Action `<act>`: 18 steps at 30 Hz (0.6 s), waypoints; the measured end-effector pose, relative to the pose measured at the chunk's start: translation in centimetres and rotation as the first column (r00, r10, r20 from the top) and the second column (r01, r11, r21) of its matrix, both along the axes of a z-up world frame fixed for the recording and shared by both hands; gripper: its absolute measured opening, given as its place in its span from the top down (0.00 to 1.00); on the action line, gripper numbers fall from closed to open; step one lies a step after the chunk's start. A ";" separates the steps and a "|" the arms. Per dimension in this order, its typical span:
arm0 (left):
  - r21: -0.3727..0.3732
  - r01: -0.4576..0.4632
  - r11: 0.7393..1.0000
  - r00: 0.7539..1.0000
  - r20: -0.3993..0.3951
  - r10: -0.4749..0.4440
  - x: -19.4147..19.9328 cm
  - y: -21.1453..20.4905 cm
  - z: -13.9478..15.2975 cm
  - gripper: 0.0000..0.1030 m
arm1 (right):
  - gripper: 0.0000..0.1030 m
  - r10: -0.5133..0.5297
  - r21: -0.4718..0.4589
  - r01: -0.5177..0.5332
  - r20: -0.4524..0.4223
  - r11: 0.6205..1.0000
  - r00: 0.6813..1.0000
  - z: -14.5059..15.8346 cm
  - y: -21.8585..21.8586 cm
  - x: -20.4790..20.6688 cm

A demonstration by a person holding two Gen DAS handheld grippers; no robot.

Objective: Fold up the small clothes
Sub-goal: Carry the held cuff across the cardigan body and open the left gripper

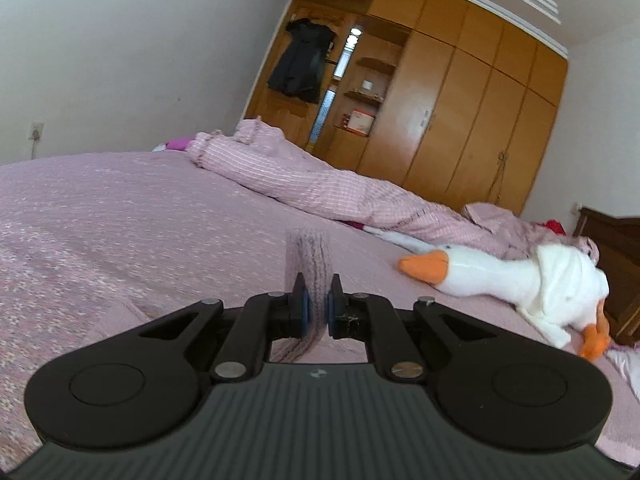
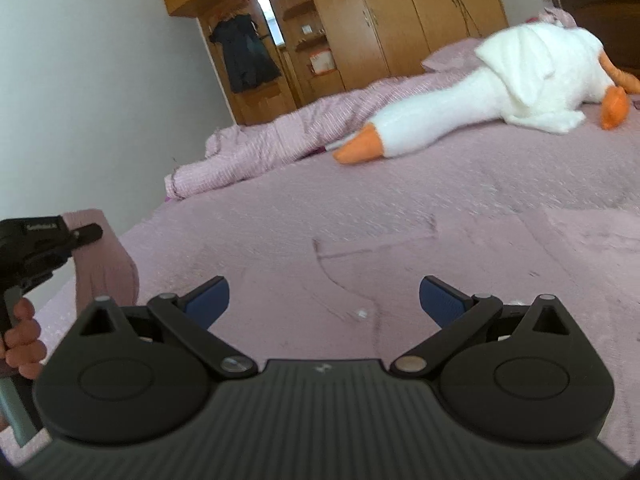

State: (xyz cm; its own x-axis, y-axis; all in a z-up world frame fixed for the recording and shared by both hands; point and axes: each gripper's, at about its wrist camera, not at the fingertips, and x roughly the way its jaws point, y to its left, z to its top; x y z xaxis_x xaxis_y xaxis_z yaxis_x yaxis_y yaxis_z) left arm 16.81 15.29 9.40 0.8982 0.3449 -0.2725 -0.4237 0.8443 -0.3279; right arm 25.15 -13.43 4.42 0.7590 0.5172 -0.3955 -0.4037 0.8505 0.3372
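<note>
- Small pink knit garment (image 1: 307,276): pinched between the pads of the left claw (image 1: 316,306), standing up past the fingertips and hanging down below them, lifted off the bed (image 1: 120,208).
- Right-wrist view shows the same garment (image 2: 105,264) draped from the left claw (image 2: 86,236) at far left, a hand (image 2: 22,340) gripping its handle.
- Right claw (image 2: 324,300): fingers spread wide, nothing between them, hovering low over the pink bedspread (image 2: 400,216).
- Ahead and to the right of both claws: white plush goose (image 1: 516,280) with orange beak, lying on the bed.
- Beyond the left claw: rolled pink checked quilt (image 1: 304,176) along the far edge of the bed.
- Background: wooden wardrobe (image 1: 460,112), dark garment (image 1: 300,60) hanging in its open section.
</note>
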 end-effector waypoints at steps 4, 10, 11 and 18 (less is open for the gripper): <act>0.010 0.022 1.000 1.000 -0.016 -0.022 1.1 -2.4 -0.2 0.91 | 0.00 0.001 0.000 -0.001 -0.011 1.000 1.000 -0.1 -2.5 0.0; 0.042 0.069 0.997 0.997 -0.042 -0.067 4.8 -6.7 -0.6 0.91 | 0.00 0.019 -0.037 -0.017 0.060 0.999 0.998 -0.9 -5.9 0.3; 0.041 0.079 0.996 0.996 -0.040 -0.077 5.2 -7.5 -0.7 0.91 | 0.00 -0.018 -0.050 0.022 0.085 0.999 0.996 -1.0 -6.5 0.6; 0.071 0.178 0.981 0.982 -0.071 -0.173 8.5 -14.5 -2.2 0.91 | 0.00 -0.142 -0.020 0.142 -0.002 0.990 0.990 -1.3 -10.7 3.7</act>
